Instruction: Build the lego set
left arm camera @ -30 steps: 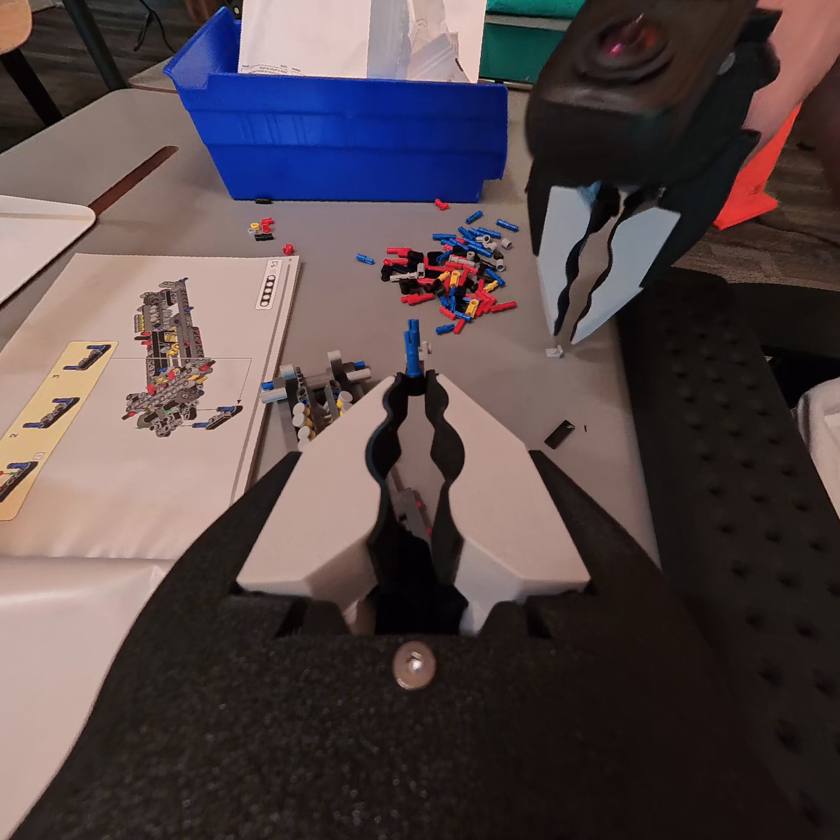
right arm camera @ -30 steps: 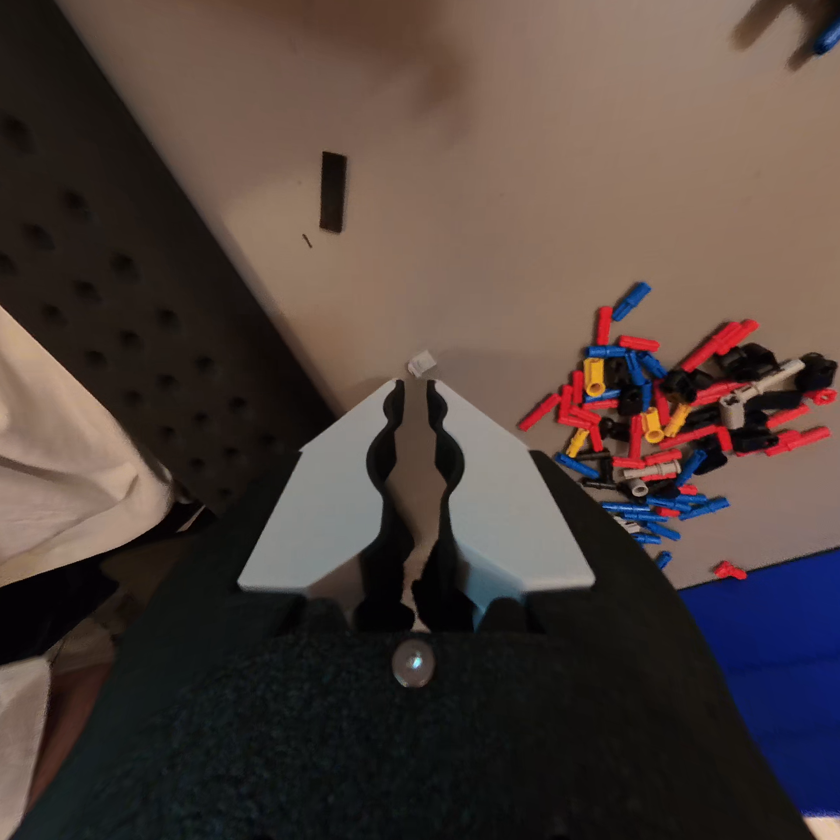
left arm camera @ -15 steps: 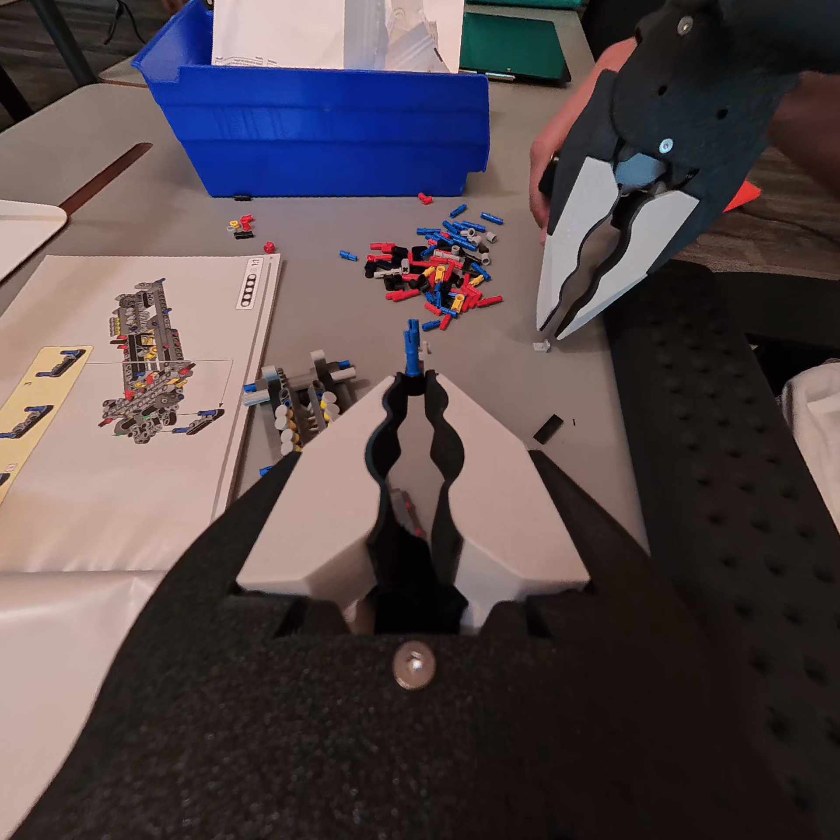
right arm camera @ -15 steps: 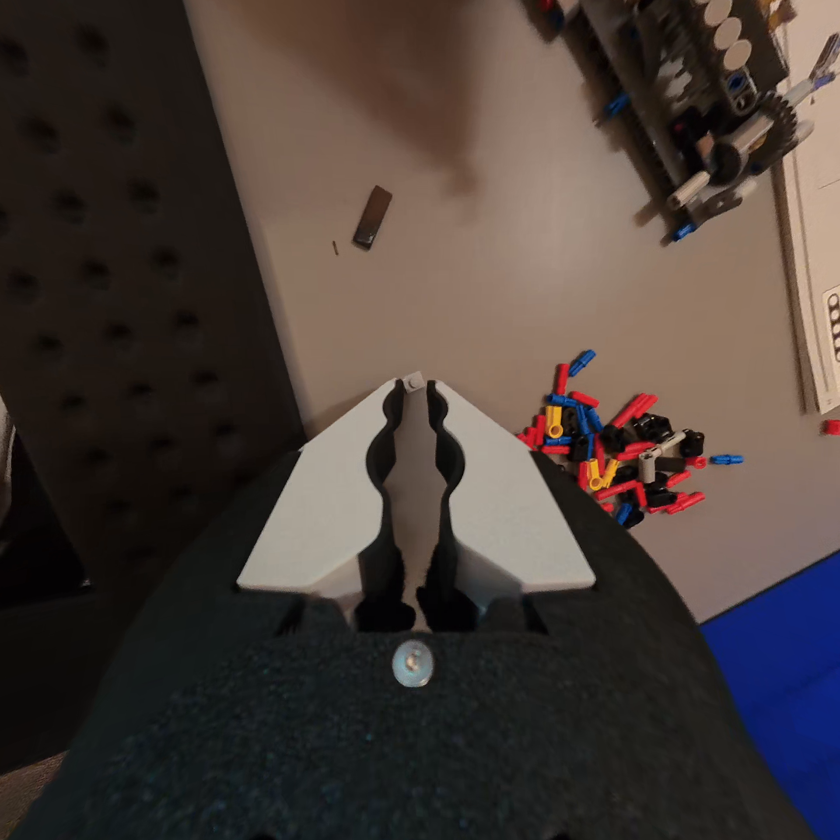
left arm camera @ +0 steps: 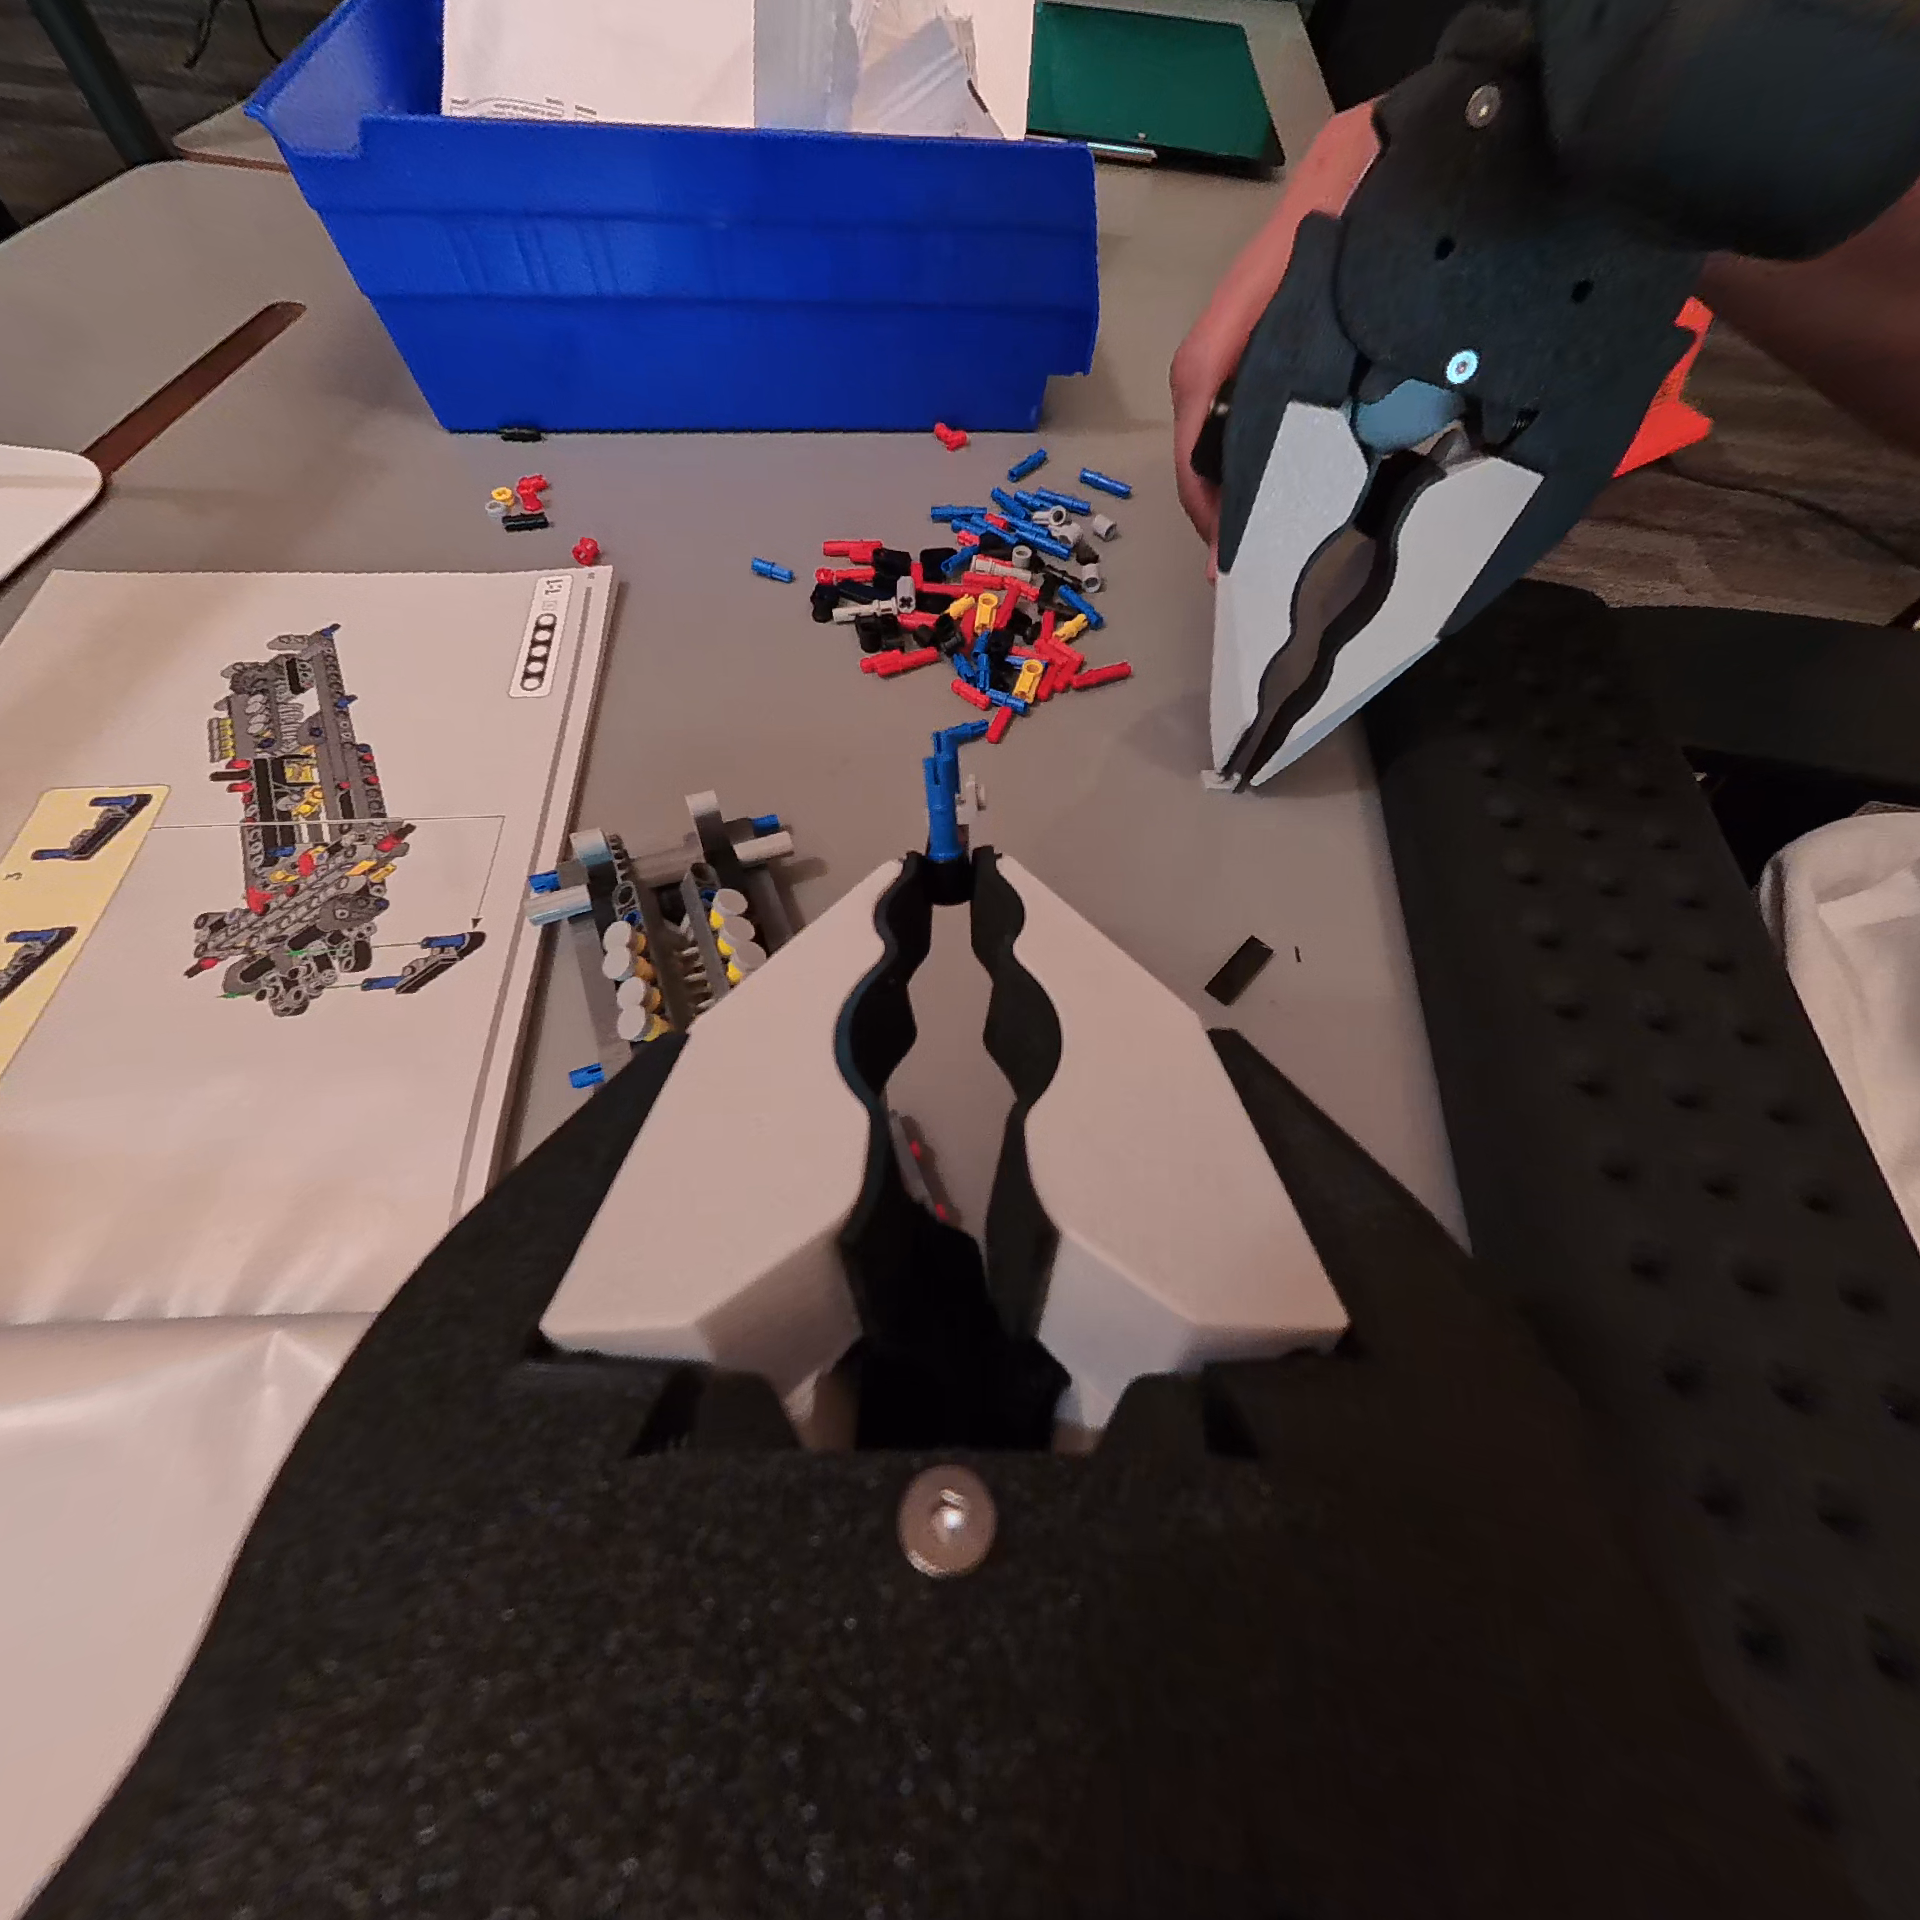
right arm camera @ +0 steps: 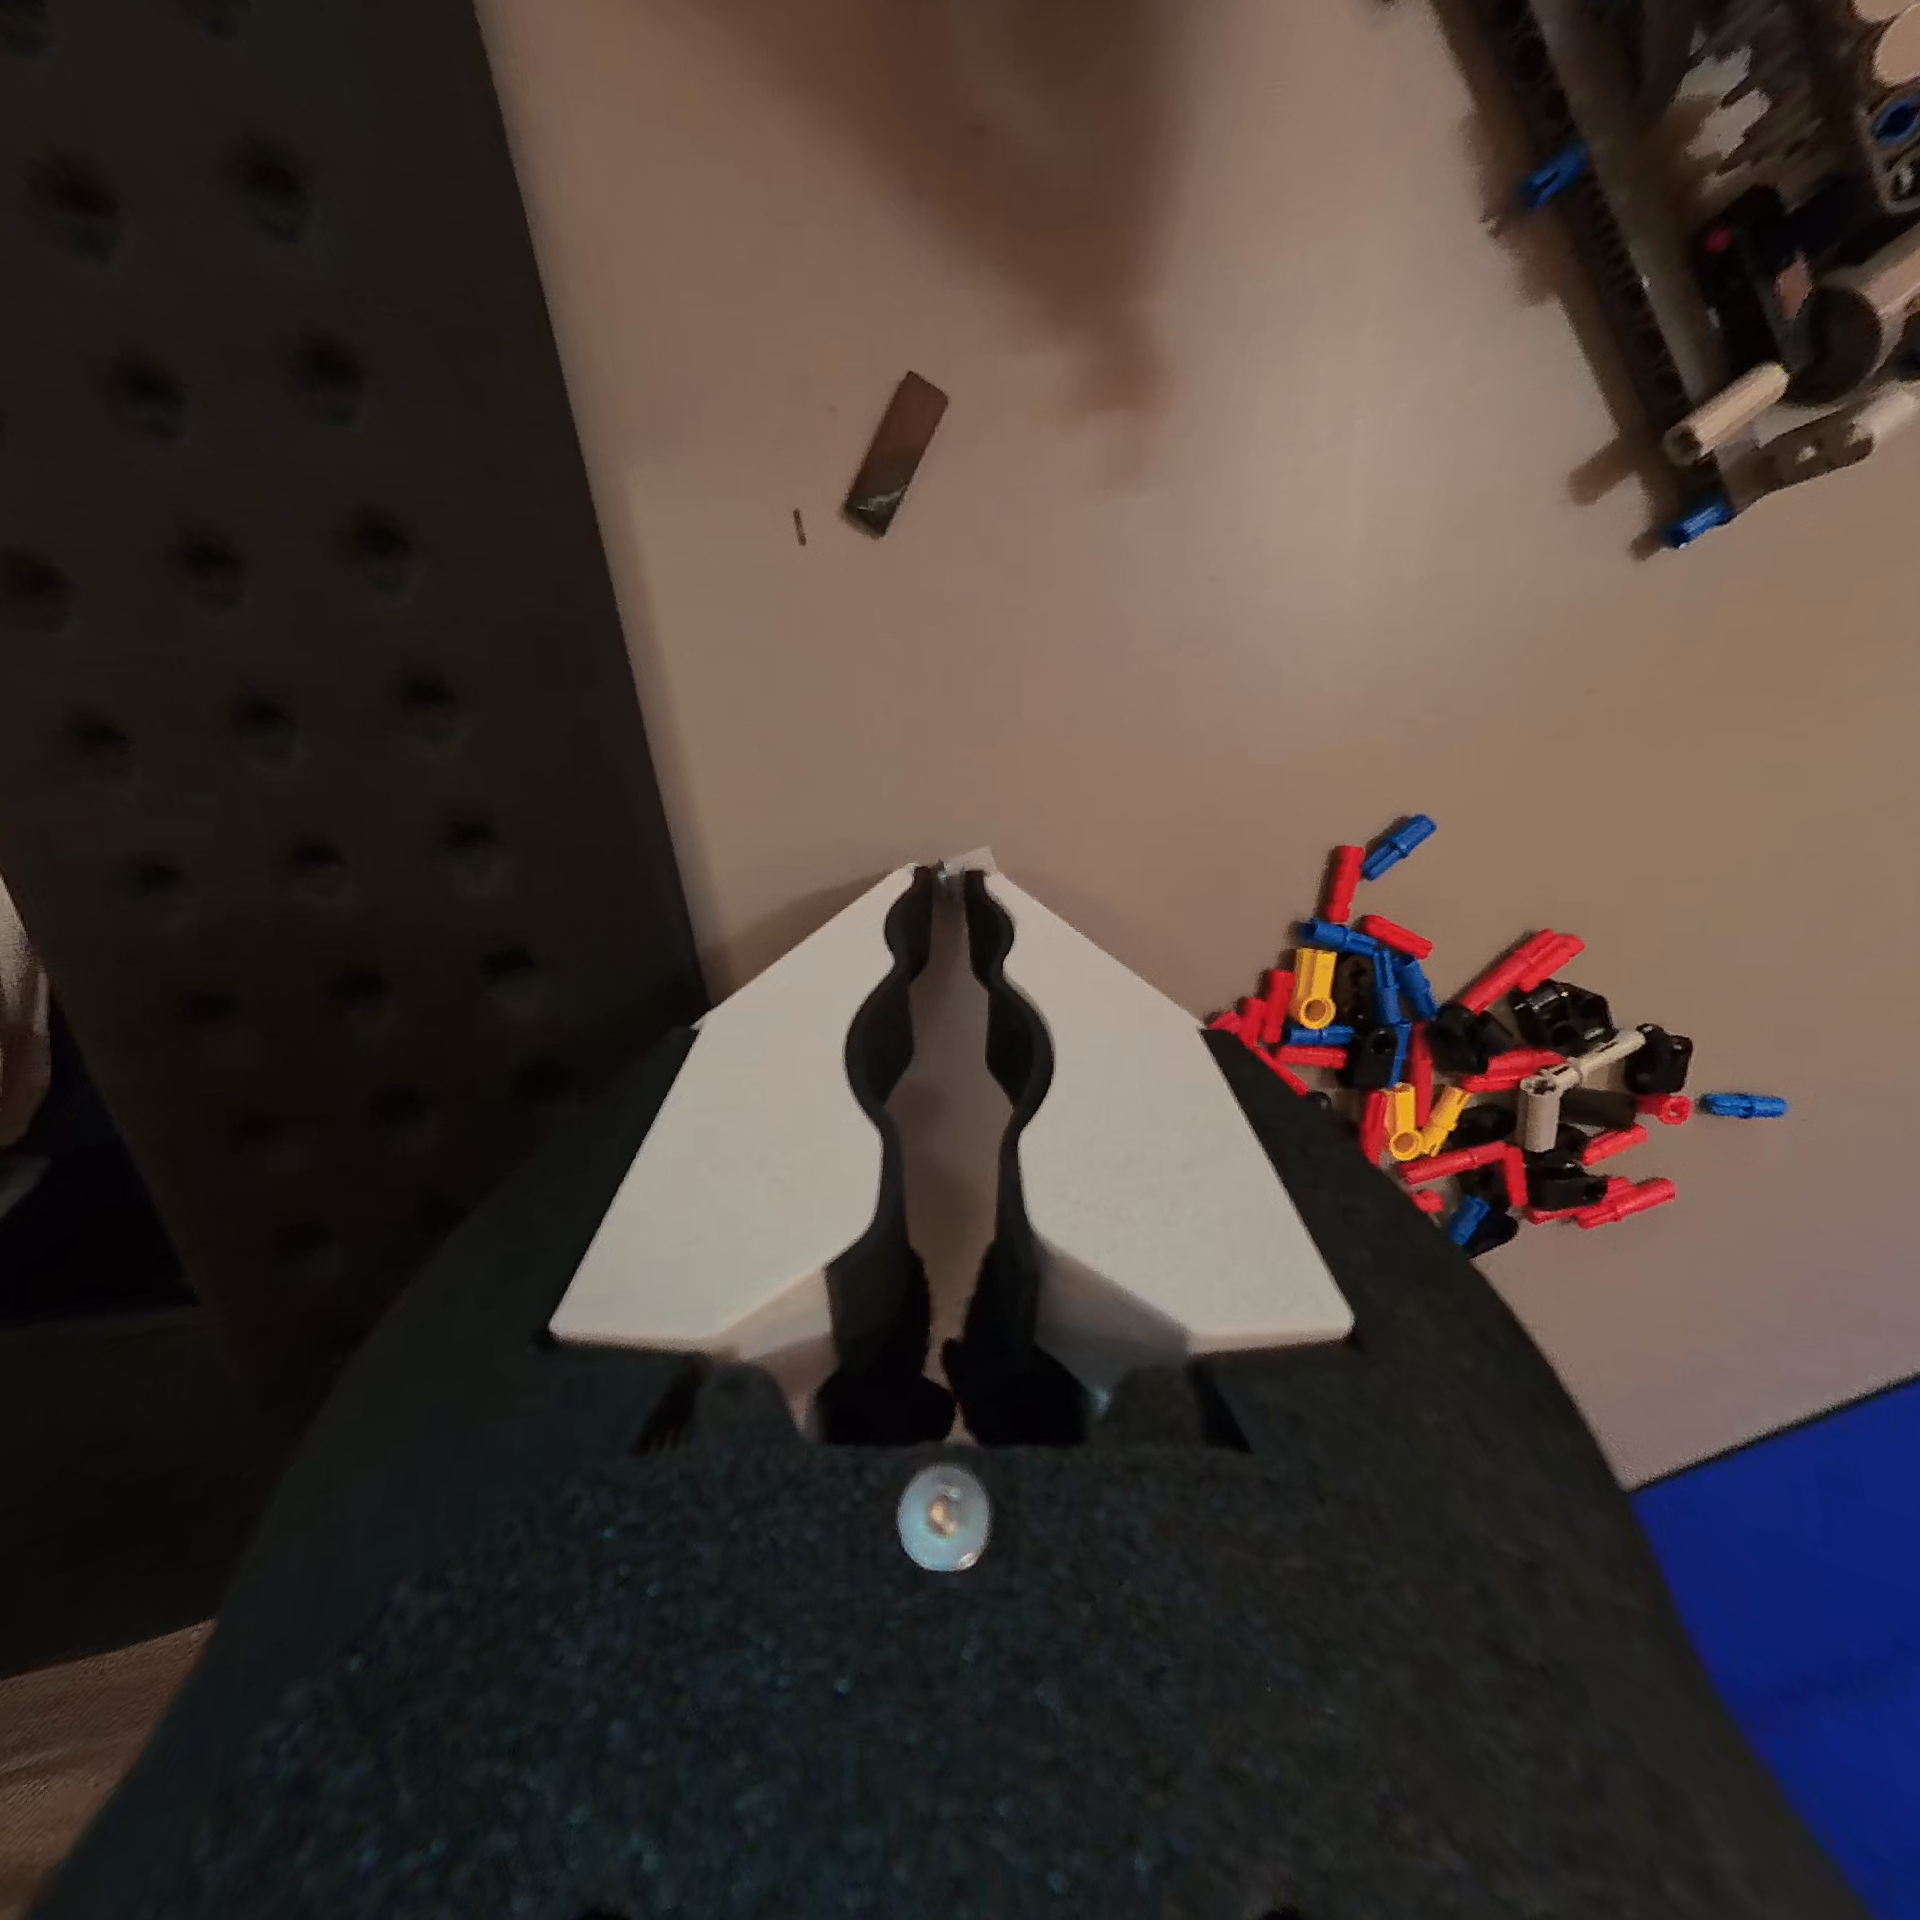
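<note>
The right tongs point steeply down at the desk, their tips drawn narrow around a tiny pale grey piece that sits on the desk surface. In the right wrist view the same piece shows as a speck in the slit between the tips, so the grip, if there is one yet, looks shallow. The left tongs are clamped on a small blue part that sticks out forward from their tips, with a pale bit on its right side.

My reading is that the step in hand is picking up the grey piece to join it to the blue part. To do it well, the right tongs should close fully and squarely before lifting; a piece this small may pivot or squirt out sideways if the tips catch only an edge. Lift straight up and slowly, then check that it sits straight in the tips before bringing it left toward the blue part. The left tongs should hold firm and steady as the anvil.

The pile of loose pieces lies ahead of the left tongs and left of the right ones. The half-built model lies just left of the left tongs, with the instruction sheet beyond it. A small black strip lies on the desk between the two tongs.
</note>
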`<act>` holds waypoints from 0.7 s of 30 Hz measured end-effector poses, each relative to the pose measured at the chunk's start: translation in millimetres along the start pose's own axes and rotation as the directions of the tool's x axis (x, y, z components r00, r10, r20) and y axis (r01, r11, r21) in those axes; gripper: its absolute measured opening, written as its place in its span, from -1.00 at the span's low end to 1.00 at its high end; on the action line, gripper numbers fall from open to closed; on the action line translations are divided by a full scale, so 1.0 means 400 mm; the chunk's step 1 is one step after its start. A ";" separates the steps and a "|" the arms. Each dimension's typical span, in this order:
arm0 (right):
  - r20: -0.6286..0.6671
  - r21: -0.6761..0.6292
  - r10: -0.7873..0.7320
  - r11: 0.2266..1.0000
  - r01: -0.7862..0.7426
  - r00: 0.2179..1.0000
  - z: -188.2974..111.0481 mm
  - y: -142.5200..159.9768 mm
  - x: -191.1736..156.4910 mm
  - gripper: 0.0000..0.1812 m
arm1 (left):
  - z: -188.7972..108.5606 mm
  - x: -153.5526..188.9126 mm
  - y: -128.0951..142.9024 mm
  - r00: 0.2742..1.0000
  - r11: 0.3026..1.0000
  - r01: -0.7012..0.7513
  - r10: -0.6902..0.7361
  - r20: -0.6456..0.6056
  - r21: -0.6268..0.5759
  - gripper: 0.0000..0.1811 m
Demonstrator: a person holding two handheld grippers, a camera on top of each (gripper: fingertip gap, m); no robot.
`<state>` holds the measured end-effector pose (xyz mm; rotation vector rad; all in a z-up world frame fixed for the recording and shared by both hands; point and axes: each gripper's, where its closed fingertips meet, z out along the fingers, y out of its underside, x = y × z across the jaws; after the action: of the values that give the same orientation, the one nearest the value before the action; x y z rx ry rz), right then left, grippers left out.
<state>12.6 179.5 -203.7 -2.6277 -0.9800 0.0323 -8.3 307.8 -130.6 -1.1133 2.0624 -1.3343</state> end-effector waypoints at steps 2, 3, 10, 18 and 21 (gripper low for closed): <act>0.013 0.004 0.010 1.000 -0.010 1.000 0.001 -0.001 -0.001 -0.94 | 0.000 0.000 0.000 1.000 1.000 0.002 -0.002 -0.001 0.000 -0.94; 0.012 0.003 0.004 1.000 -0.004 1.000 0.002 -0.001 -0.001 -0.96 | 0.000 -0.001 0.001 1.000 1.000 0.002 -0.002 -0.001 -0.001 -0.94; -0.077 0.035 -0.001 0.999 0.003 0.997 -0.009 -0.029 0.038 -0.99 | -0.001 0.004 -0.006 1.000 1.000 0.004 -0.004 -0.010 0.014 -0.94; -0.062 0.728 0.182 0.680 -0.080 0.981 -0.235 -0.329 0.119 -1.00 | -0.015 0.048 -0.044 0.995 0.995 -0.001 0.012 -0.103 0.102 -0.94; -0.041 0.645 0.206 0.753 -0.131 0.978 -0.195 -0.329 0.129 -1.00 | -0.013 0.055 -0.042 0.994 0.994 -0.049 0.059 -0.095 0.099 -0.94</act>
<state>-20.6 282.0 -83.6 -2.0365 -0.5482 0.2241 -18.2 289.1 -111.7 -0.9620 2.0566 -1.4720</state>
